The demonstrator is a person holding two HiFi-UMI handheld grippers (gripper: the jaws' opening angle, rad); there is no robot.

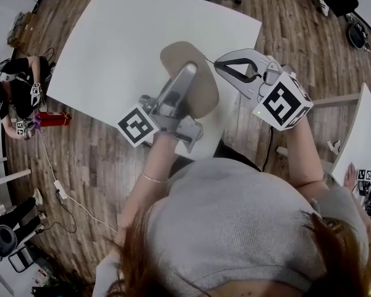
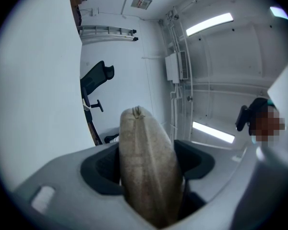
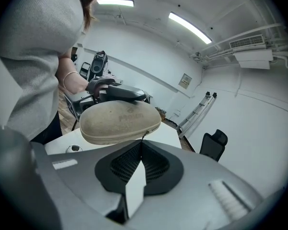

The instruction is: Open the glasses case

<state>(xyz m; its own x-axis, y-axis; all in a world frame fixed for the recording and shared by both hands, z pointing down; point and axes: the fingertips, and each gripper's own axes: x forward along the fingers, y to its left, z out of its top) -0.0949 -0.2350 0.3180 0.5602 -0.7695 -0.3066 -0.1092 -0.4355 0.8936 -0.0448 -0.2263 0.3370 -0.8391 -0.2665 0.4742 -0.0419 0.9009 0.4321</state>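
My left fingers (image 2: 103,169) grasp the glasses case (image 1: 204,94), centre frame; right fingers (image 3: 125,164) clench its zip pull (image 3: 143,139), ready to drag round.

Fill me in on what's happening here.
A person holds a gripper in each hand above a white table. The left gripper clamps a tan glasses case between its fingers. The right gripper is shut on the zipper pull at the case's end. The case looks zipped closed.
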